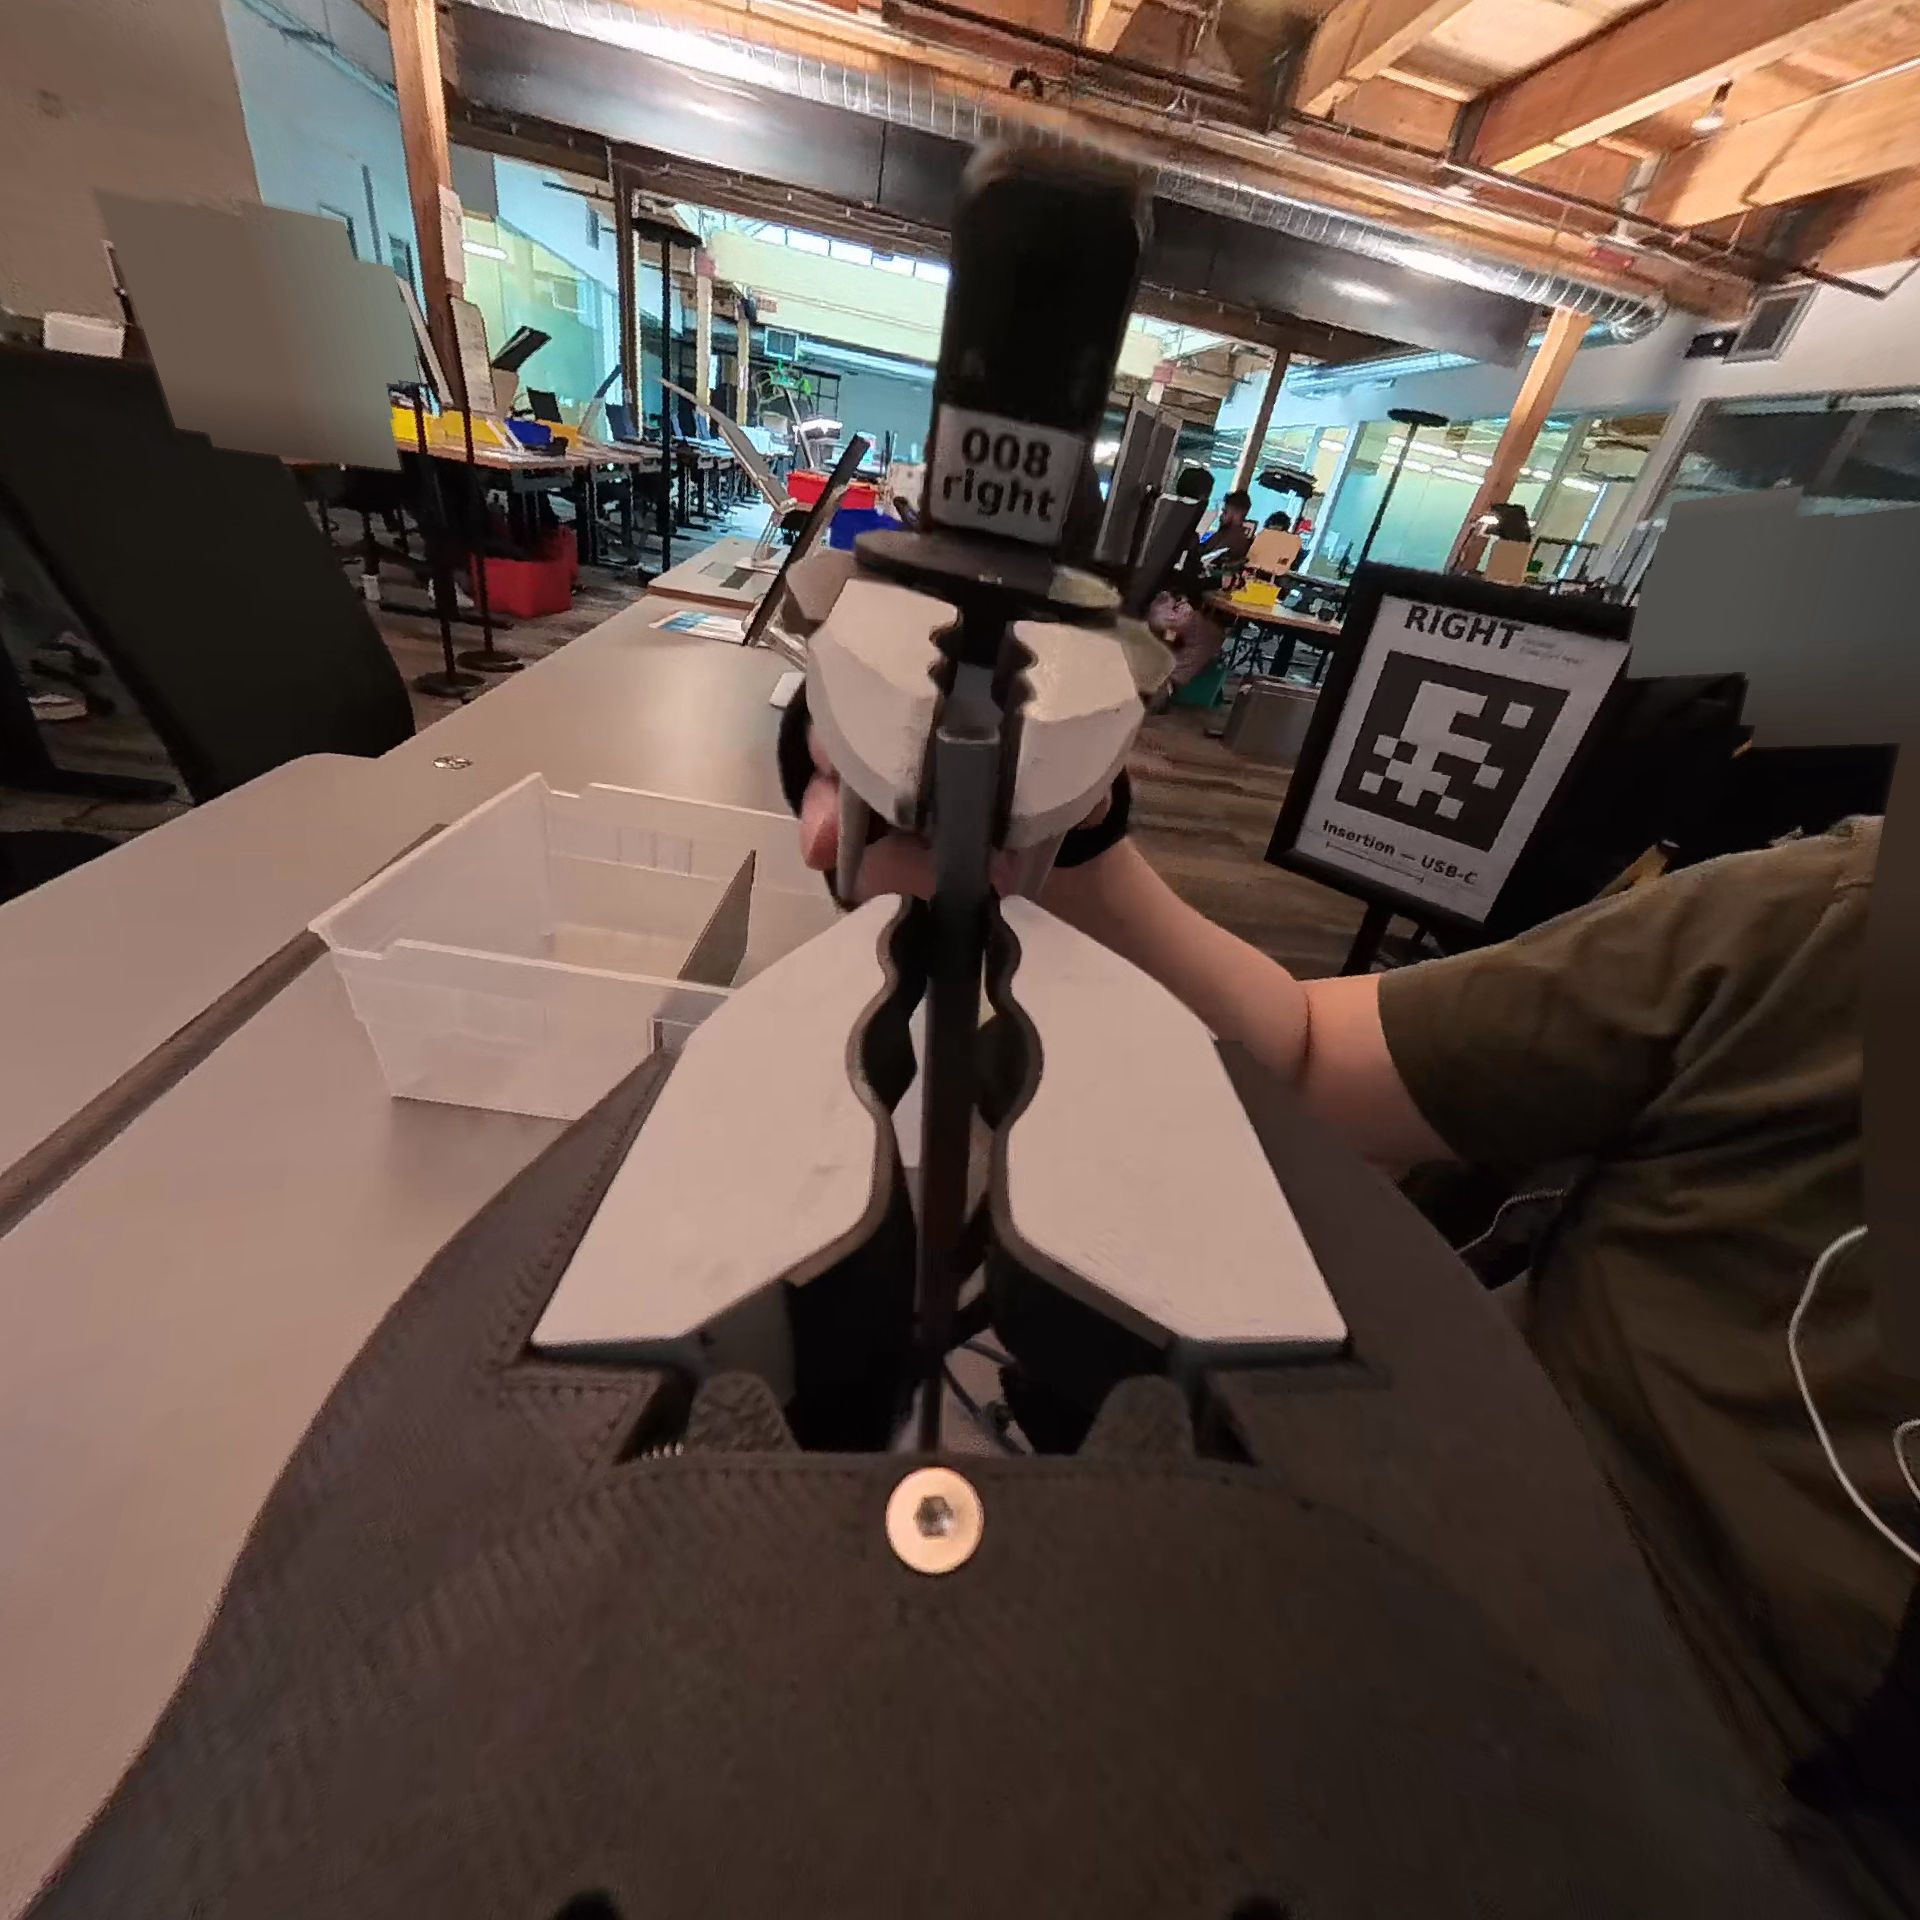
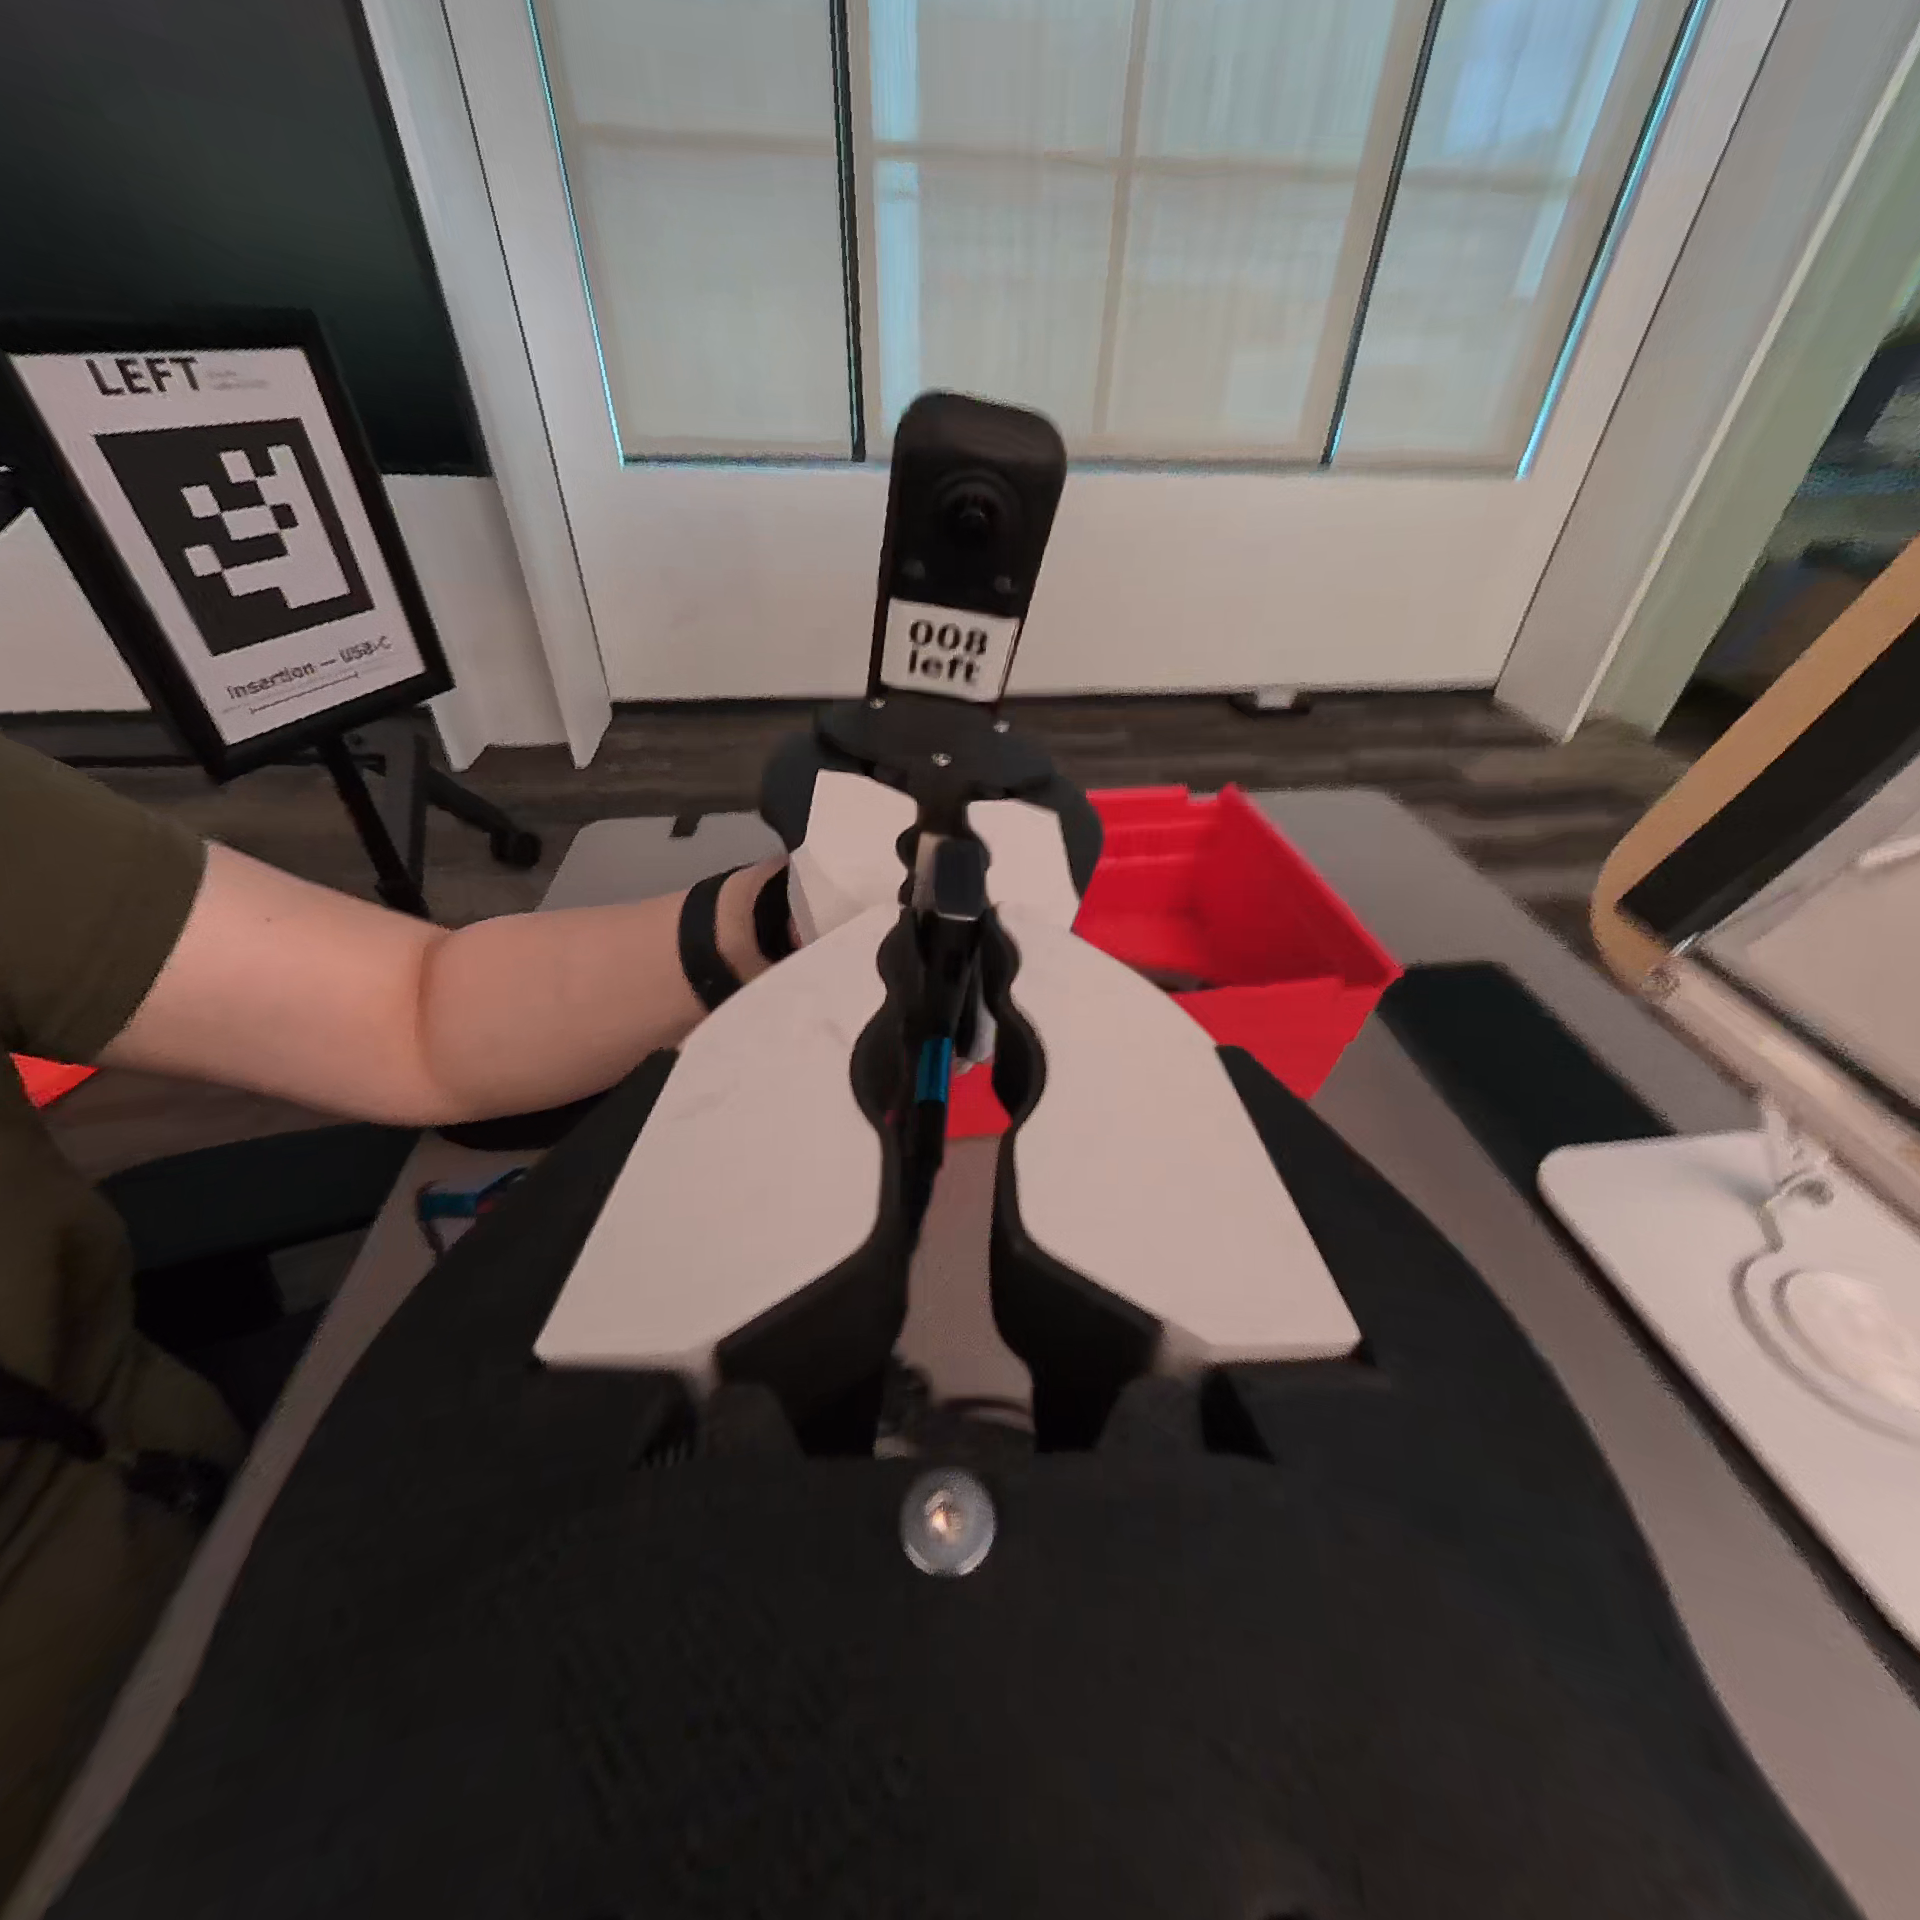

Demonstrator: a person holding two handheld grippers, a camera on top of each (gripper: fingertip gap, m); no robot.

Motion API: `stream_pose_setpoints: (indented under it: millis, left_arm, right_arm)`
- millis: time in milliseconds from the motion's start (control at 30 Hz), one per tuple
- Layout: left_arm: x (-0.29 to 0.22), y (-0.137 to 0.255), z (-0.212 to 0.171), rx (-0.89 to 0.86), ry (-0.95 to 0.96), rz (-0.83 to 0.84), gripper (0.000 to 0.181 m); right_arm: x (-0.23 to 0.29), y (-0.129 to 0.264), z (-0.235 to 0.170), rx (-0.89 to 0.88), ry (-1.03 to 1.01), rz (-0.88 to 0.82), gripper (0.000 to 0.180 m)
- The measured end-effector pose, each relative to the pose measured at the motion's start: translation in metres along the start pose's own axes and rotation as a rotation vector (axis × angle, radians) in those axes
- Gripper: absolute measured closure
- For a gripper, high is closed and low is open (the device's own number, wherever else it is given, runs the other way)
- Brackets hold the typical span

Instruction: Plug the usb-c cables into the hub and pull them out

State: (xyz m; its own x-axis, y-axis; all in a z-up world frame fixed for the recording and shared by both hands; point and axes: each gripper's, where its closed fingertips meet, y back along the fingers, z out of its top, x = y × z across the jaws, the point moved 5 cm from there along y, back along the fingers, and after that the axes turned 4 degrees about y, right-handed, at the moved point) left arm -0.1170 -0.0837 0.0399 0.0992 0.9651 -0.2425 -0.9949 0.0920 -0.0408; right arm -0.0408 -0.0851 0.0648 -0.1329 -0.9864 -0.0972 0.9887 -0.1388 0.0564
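Two grippers meet nose to nose above the grey table (image 1: 208,1195), each held by a person in an olive shirt. Seen from the left wrist view, the left gripper (image 1: 943,935) has its white fingers (image 1: 769,1122) drawn together on a thin dark object that runs up the middle of the gap; it looks like the slim grey hub (image 1: 968,769), held edge-on, though the angle makes it hard to be sure where the hub ends and cable begins. The far end of that grey bar sits between the closed fingers of the right gripper (image 1: 971,675), which faces back this way with its camera upright above it.

From the right wrist view, the right gripper (image 2: 948,935) is pinched on a black usb-c cable (image 2: 930,1122) with a blue collar (image 2: 932,1070) partway along. The plug end points straight at the left gripper (image 2: 940,862), whose fingers are closed on a small grey body just at the plug's tip. Whether the plug is seated in the port or only touching it, I cannot tell.

A clear plastic bin (image 1: 540,956) with a dark divider stands on the table to the left of the left gripper in its own view. A red bin (image 2: 1226,935) sits behind the left gripper in the right wrist view. Framed signs with black-and-white markers stand on easels at both sides (image 1: 1455,748) (image 2: 229,540). A white stand base (image 2: 1745,1299) rests near the table's right edge.
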Motion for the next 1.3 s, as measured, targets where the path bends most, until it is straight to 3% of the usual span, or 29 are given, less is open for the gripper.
stream_pose_setpoints:
  millis: [100, 233, 533, 833, 1300]
  left_arm:
    - [0.001, 0.003, 0.008, -0.043, 0.018, 0.035, 0.171]
    - [0.007, 0.011, 0.014, -0.076, 0.011, 0.114, 0.171]
    - [0.011, 0.016, 0.018, -0.109, 0.017, 0.151, 0.171]
    - [0.008, 0.014, 0.019, -0.111, 0.024, 0.129, 0.171]
    - [0.007, 0.014, 0.011, -0.029, -0.015, 0.144, 0.170]
  right_arm:
    - [-0.006, 0.011, 0.006, -0.133, 0.063, -0.063, 0.153]
    - [-0.014, 0.020, 0.005, -0.185, 0.027, -0.110, 0.159]
    - [-0.018, 0.006, -0.012, -0.114, -0.053, -0.111, 0.169]
    - [-0.016, 0.008, -0.012, -0.160, -0.116, -0.036, 0.173]
    - [-0.011, 0.007, -0.015, -0.069, -0.080, -0.038, 0.174]
